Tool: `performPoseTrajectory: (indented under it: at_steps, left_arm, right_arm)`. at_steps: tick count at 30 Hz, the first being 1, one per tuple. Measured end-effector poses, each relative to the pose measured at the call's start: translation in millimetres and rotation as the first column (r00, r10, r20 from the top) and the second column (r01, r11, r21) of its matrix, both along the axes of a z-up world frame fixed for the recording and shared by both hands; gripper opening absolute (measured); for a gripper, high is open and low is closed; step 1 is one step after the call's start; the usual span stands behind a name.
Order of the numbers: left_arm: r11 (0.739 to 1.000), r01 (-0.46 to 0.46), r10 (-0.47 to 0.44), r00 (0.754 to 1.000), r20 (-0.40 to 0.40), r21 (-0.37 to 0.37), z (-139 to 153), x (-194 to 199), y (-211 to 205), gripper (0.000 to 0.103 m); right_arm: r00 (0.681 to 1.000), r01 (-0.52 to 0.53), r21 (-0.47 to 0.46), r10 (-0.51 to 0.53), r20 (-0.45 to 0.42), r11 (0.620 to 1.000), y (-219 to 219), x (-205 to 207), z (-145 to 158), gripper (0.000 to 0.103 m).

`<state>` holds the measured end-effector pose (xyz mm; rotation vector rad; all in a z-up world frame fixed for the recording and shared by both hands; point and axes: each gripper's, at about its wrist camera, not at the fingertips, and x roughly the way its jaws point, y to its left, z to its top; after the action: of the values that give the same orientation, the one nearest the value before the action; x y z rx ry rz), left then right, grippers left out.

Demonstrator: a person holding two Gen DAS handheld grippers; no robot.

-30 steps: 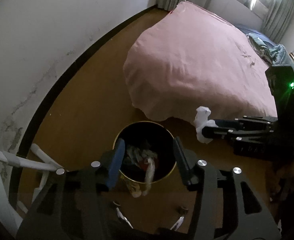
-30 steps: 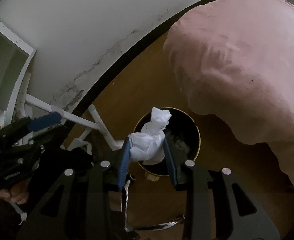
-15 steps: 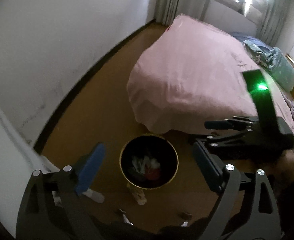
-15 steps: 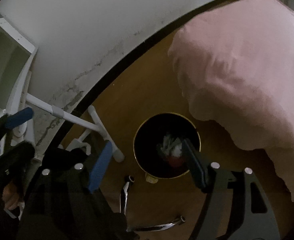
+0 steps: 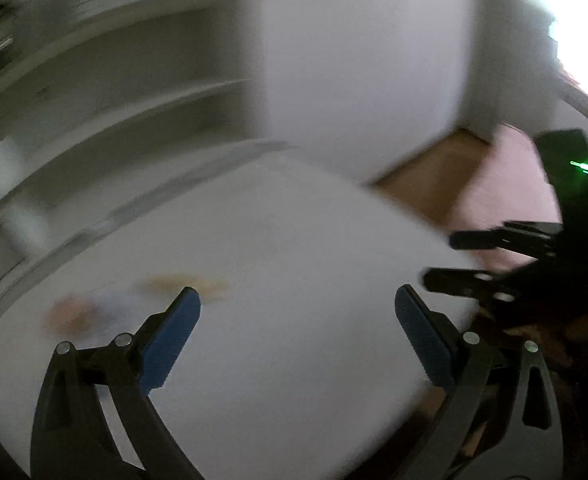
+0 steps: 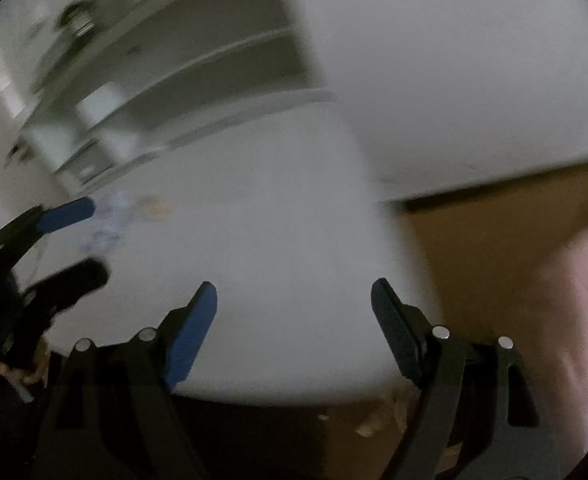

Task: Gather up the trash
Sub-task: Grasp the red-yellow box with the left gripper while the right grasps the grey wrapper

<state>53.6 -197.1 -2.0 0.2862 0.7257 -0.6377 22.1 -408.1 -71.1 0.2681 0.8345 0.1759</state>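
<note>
Trash, blurred tan scraps (image 5: 185,285), lies on a white tabletop (image 5: 294,360), beyond the released, empty left gripper (image 5: 297,300) and right gripper (image 6: 294,296), whose jaws have just been opening.

blurred tan-and-orange scraps (image 5: 185,285) lie on the white tabletop (image 5: 294,320), toward its far left part. beside them, a pale crumpled bluish-white piece (image 6: 109,220). shapes too smeared to identify further; all resting flat, ungripped.
</note>
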Motion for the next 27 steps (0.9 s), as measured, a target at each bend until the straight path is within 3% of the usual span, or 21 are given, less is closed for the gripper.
performPoseTrajectory:
  at_steps: [3, 5, 8, 11, 16, 17, 18, 21, 27]
  left_arm:
    - [0.982, -0.187, 0.187, 0.982, 0.001, 0.025, 1, 25, 88, 0.095]
    - [0.954, -0.299, 0.299, 0.954, -0.014, 0.028, -2, 37, 145, 0.095]
    - [0.923, -0.383, 0.384, 0.922, -0.041, 0.029, -8, 46, 202, 0.095]
    - [0.911, -0.412, 0.412, 0.909, -0.060, 0.023, -19, 51, 235, 0.095]
    - [0.919, -0.393, 0.390, 0.912, -0.123, 0.001, -38, 77, 242, 0.095]
    - [0.922, -0.387, 0.383, 0.914, -0.130, -0.002, -41, 84, 239, 0.095]
    - [0.925, -0.380, 0.376, 0.917, -0.134, -0.007, -42, 88, 238, 0.095]
    - [0.936, -0.352, 0.347, 0.927, -0.143, -0.013, -48, 105, 226, 0.095]
    - [0.960, -0.279, 0.279, 0.949, -0.146, 0.018, -64, 139, 186, 0.095]
  right_arm:
    - [0.991, -0.132, -0.010, 0.132, 0.004, 0.991, 75, 44, 7, 0.077]
    - [0.980, -0.201, 0.005, 0.201, -0.003, 0.980, 118, 69, 9, 0.077]
    - [0.966, -0.258, 0.015, 0.259, -0.026, 0.966, 171, 104, 11, 0.077]
    - [0.959, -0.275, -0.009, 0.274, -0.068, 0.961, 207, 134, 4, 0.077]
    - [0.962, -0.251, -0.089, 0.238, -0.131, 0.964, 236, 155, -11, 0.074]
    - [0.962, -0.250, -0.110, 0.234, -0.141, 0.962, 237, 158, -14, 0.070]
    - [0.961, -0.253, -0.129, 0.234, -0.144, 0.959, 237, 158, -16, 0.048]
    - [0.961, -0.261, -0.138, 0.243, -0.132, 0.955, 235, 155, -9, 0.035]
    - [0.971, -0.232, -0.149, 0.221, -0.086, 0.961, 202, 127, 13, 0.034]
